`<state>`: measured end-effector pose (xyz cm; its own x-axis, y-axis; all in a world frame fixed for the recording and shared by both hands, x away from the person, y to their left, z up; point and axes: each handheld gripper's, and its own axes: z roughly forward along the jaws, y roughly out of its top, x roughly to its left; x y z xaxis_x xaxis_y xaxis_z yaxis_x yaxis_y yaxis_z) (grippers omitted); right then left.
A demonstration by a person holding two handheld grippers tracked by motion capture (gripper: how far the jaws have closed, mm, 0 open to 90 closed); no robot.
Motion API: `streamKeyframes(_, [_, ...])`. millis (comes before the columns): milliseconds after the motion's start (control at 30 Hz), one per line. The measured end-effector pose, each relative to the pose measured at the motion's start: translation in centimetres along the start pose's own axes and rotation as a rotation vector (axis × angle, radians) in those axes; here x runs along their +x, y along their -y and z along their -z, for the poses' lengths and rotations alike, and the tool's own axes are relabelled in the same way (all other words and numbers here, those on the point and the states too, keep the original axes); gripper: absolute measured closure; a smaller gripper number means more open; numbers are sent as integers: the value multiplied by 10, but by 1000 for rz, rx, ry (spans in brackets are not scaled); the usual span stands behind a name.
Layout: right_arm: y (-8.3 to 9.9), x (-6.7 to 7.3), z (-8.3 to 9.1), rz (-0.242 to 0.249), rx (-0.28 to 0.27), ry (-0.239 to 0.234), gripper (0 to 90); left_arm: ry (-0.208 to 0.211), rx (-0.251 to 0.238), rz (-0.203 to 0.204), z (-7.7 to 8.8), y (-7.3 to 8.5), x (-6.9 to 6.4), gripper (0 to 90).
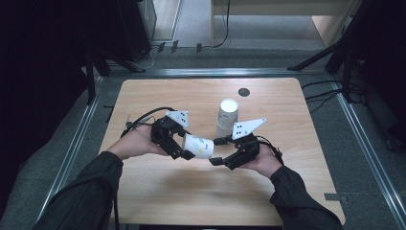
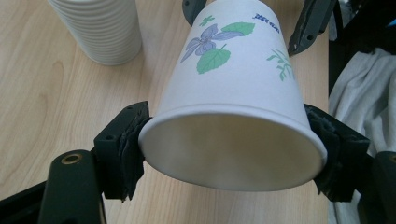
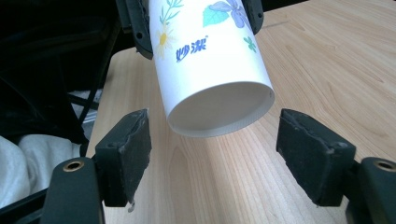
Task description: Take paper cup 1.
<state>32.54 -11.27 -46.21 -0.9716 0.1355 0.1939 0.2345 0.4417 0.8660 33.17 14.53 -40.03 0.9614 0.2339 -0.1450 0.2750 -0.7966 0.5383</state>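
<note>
A white paper cup [image 1: 198, 146] printed with flowers lies sideways above the table between my two grippers. My left gripper [image 1: 184, 143] is shut on the cup's wide rim; in the left gripper view both pads [image 2: 128, 140] press the rim of the cup [image 2: 229, 70]. My right gripper [image 1: 218, 151] faces the cup's narrow bottom end. In the right gripper view the cup's bottom [image 3: 219, 109] hangs between the pads [image 3: 133, 144], with a gap on each side, so my right gripper [image 3: 215, 149] is open.
A tall stack of white paper cups [image 1: 227, 115] stands upright just behind the grippers, and shows too as the ribbed stack [image 2: 105, 28]. The wooden table [image 1: 158, 96] has a small black round mark [image 1: 244, 92] near its far edge. Dark stands flank the table.
</note>
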Motion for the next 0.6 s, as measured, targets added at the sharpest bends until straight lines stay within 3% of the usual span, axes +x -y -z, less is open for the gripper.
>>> streamKeyframes(300, [-2,0,-11,17,10,14,265,-24,99,-15,-2,-9,1,236])
streamKeyframes(600, [-7,0,-20,37,16,17,263,-19,190,-27,-7,-21,1,236])
